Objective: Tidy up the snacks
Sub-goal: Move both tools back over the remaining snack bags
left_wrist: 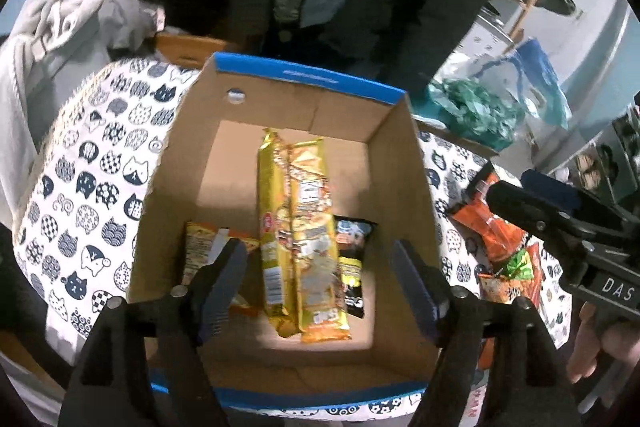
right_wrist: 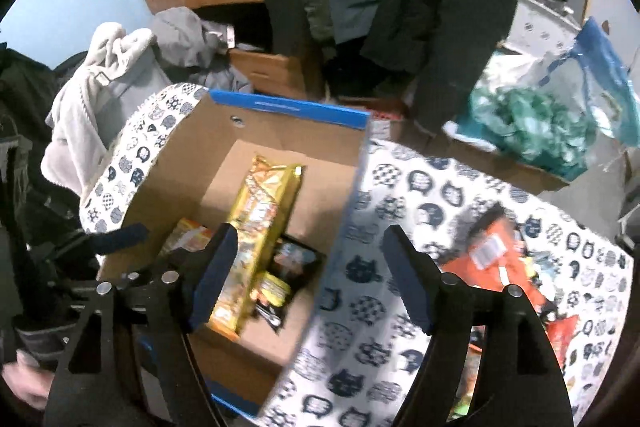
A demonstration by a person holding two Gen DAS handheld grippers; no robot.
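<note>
1. Hovering over the box, the left gripper has its jaws spread wide with nothing in them. The long gold packs lie on the box floor just beyond the fingertips, long axis running away from the camera. The loose snacks are off to the right on the cloth, beside the right gripper.

2. From the right wrist: that gripper is also wide open and empty, sitting over the box's right wall. The orange snacks lie right of the fingertips, so this hand is nearer.
</note>
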